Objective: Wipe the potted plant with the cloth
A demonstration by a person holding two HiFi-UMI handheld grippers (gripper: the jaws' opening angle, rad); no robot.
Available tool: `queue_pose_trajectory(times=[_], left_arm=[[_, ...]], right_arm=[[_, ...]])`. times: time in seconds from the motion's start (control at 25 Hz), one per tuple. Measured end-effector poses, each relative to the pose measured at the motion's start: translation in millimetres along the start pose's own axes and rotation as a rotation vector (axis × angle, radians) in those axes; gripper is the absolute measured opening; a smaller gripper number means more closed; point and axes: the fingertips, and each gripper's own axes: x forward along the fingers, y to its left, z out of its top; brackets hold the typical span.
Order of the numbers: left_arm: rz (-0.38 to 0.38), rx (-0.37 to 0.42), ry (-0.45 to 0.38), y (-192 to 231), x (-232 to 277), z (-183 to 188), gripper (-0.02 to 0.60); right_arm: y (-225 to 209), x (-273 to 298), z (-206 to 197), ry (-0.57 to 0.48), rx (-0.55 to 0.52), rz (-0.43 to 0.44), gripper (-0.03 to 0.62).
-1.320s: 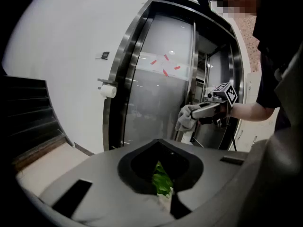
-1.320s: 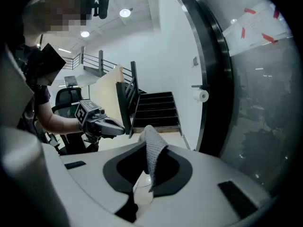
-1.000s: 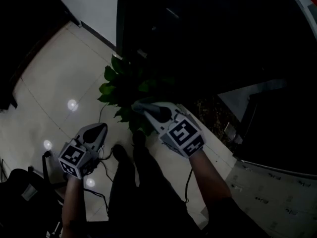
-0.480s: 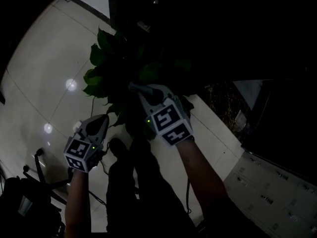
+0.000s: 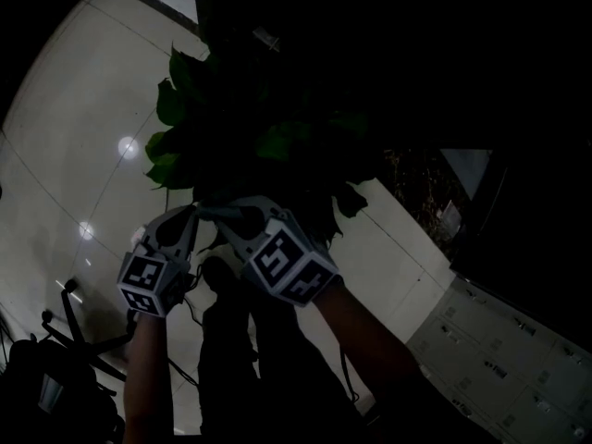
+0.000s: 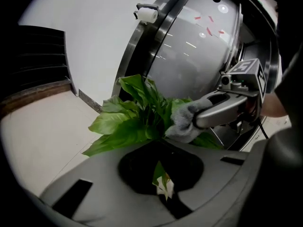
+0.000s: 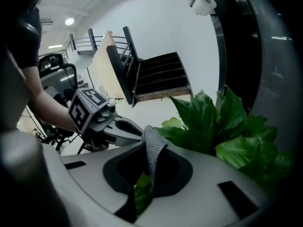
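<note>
The potted plant is a cluster of broad green leaves, dim in the head view; its pot is hidden. My right gripper is shut on a grey cloth and presses it against a leaf, as the left gripper view shows at the cloth and the right gripper. My left gripper sits just left of it, tips nearly touching. Its jaws look shut on a green leaf tip. In the right gripper view the left gripper reaches in beside the cloth.
A large round metal-rimmed drum stands right behind the plant, against a white wall. Pale tiled floor lies to the left, with cables and a black stand. A dark staircase and a white cabinet are nearby.
My right gripper with the cloth has swung left and down until its tips meet the left gripper at the plant's lower leaves. The left gripper rose slightly. The head view has moved closer.
</note>
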Motion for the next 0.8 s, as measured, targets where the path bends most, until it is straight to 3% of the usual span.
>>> queue_pose_trajectory(times=[0.12,0.2,0.32,0.44,0.56,0.68,0.8], left_arm=[[0.034,-0.018,0.006,10,-6,-3,-0.009],[0.058,-0.036,0.011,16,-10,-6,-0.009],[0.063,-0.058,0.011,16,-12,-8,-0.009],[0.096,-0.061,0.014,20,-10,-8,-0.011],[0.169,-0.085,0.005,33,-5,-5,-0.011],[0.17,-0.102,-0.028,37,-1,3,-0.011],[0.159,-0.102,-0.048,39,5,12,-0.011]], right_arm=[[7,-20,25,-0.112,0.101,0.06,0.025],[-2,-38,44,-0.183,0.148,0.034,0.025],[-36,-60,55,-0.221,0.132,-0.121,0.025],[-76,-58,46,-0.19,0.089,-0.277,0.025],[-97,-34,34,-0.137,0.067,-0.339,0.025],[-94,-1,24,-0.095,0.065,-0.32,0.025],[-61,26,17,-0.048,0.071,-0.172,0.025]])
